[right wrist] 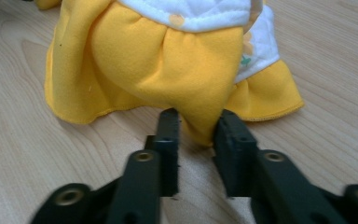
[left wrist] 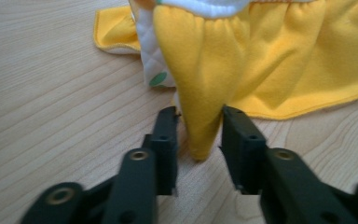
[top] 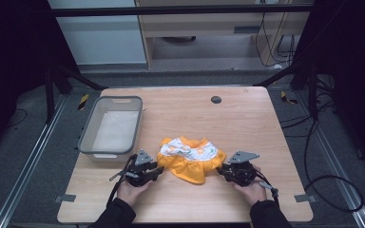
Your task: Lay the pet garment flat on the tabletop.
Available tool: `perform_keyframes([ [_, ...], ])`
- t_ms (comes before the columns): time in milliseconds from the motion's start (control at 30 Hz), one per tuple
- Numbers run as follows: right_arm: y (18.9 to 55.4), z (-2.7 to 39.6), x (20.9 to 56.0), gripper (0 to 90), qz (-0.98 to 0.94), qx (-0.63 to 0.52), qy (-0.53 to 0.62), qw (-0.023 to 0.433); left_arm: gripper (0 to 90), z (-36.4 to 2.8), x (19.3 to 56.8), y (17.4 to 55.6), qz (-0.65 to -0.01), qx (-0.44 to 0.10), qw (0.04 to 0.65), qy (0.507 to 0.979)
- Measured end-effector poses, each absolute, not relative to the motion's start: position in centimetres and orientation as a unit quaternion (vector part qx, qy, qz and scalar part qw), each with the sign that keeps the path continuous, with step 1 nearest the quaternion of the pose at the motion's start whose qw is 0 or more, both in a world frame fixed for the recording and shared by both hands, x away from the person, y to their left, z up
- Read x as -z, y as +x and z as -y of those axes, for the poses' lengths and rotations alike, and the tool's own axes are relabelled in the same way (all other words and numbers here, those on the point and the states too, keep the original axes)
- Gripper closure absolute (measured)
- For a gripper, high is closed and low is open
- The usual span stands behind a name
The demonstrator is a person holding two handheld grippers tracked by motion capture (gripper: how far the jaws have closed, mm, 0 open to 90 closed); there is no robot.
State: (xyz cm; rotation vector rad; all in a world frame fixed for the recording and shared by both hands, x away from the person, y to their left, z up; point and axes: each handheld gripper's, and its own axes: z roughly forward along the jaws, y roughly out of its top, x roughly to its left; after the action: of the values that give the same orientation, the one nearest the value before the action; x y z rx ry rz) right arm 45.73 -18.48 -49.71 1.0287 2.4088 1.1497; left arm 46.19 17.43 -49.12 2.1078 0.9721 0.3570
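Between the jaws of the left gripper point(left wrist: 199, 135), in its own view: one hanging fold of yellow fleece, belonging to a small yellow-and-white garment point(left wrist: 265, 60). The jaws stand close on either side of the fold and pinch it near its lower tip, just above the wood.

Right gripper point(right wrist: 196, 133), own view: jaws likewise closed on a bulging yellow fold at the garment's point(right wrist: 168, 60) edge, fabric pressed between both pads.

High view: left gripper point(top: 158, 167) at the garment's left edge, right gripper point(top: 222, 169) at its right edge, each topped by a grey three-cornered plate and held by a hand, left hand point(top: 132, 190), right hand point(top: 253, 191), in dark sleeves entering from the bottom.

Garment point(top: 190, 159), high view: spread between the two grippers on the near half of the table, yellow ruffled lower part toward the person, white quilted upper part with small coloured spots farther away. White band with gathered seam visible in both gripper views.

Table point(top: 247, 123): light wood-grain top, with a dark round plug point(top: 216, 99) near its far edge.

Grey plastic basin point(top: 110, 127): rectangular, on the table's left side, just beyond the left gripper, apart from the garment.

Surroundings: grey floor, black cables point(top: 332, 190) on the right.
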Motion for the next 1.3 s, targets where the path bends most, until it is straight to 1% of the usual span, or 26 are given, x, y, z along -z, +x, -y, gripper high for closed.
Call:
perform_keyframes([
  [33,45.7,18.5,49.7,80.5,-0.834,-0.398,0.356,0.140,69.4,-17.5,49.0,46.2,-0.383,-0.138,0.387,0.827],
  [67,45.7,18.6,49.5,85.0,-0.834,-0.400,0.354,0.138,74.9,-17.7,48.9,46.1,-0.384,-0.133,0.393,0.825],
  [100,45.6,18.6,49.3,86.2,-0.834,-0.402,0.353,0.137,80.5,-17.9,48.6,46.0,-0.384,-0.131,0.399,0.822],
  [167,45.3,18.9,48.6,86.9,-0.830,-0.413,0.348,0.135,85.3,-18.3,48.1,45.8,-0.386,-0.125,0.412,0.816],
  [233,44.8,19.2,47.9,87.1,-0.825,-0.427,0.345,0.134,86.0,-18.9,47.2,45.4,-0.383,-0.120,0.418,0.815],
  [333,43.7,19.9,46.6,87.0,-0.821,-0.444,0.336,0.127,86.3,-20.1,45.8,44.2,-0.378,-0.103,0.445,0.805],
  [367,43.0,20.3,46.1,87.0,-0.822,-0.443,0.333,0.131,86.4,-20.5,45.5,43.8,-0.376,-0.095,0.452,0.803],
  [433,42.3,20.7,45.6,86.9,-0.822,-0.450,0.328,0.119,86.4,-20.9,45.0,43.1,-0.376,-0.090,0.454,0.803],
  [533,41.0,21.2,45.0,86.7,-0.824,-0.453,0.328,0.090,86.3,-21.2,44.8,42.0,-0.372,-0.072,0.450,0.809],
  [600,40.0,21.4,44.9,86.6,-0.826,-0.453,0.327,0.076,86.2,-21.1,45.2,41.2,-0.373,-0.057,0.437,0.817],
  [700,39.0,21.5,45.5,85.9,-0.833,-0.440,0.327,0.071,85.0,-20.5,46.1,40.2,-0.375,-0.051,0.403,0.833],
  [800,38.8,21.2,47.1,83.4,-0.847,-0.399,0.341,0.081,79.4,-19.8,47.3,39.4,-0.374,-0.051,0.382,0.844],
  [933,39.5,20.9,48.3,77.8,-0.854,-0.376,0.349,0.085,65.7,-20.1,47.9,39.9,-0.377,-0.068,0.378,0.843],
  [1033,39.5,20.9,48.2,70.7,-0.850,-0.385,0.346,0.099,49.7,-20.6,47.7,39.9,-0.384,-0.084,0.393,0.832],
  [1067,39.3,21.2,47.9,65.9,-0.842,-0.398,0.345,0.115,42.0,-20.8,47.4,39.8,-0.385,-0.086,0.403,0.826],
  [1100,39.3,21.2,47.9,65.9,-0.842,-0.398,0.345,0.115,42.0,-20.9,47.2,39.7,-0.383,-0.090,0.413,0.821],
  [1133,39.3,21.5,47.6,62.7,-0.835,-0.410,0.345,0.126,36.7,-21.0,46.9,39.6,-0.380,-0.096,0.421,0.818],
  [1167,39.3,21.5,47.6,62.7,-0.835,-0.410,0.345,0.126,36.7,-21.1,46.7,39.4,-0.377,-0.101,0.429,0.814],
  [1300,39.4,21.9,47.1,57.5,-0.823,-0.428,0.345,0.146,32.1,-21.7,45.8,39.1,-0.378,-0.114,0.453,0.800],
])
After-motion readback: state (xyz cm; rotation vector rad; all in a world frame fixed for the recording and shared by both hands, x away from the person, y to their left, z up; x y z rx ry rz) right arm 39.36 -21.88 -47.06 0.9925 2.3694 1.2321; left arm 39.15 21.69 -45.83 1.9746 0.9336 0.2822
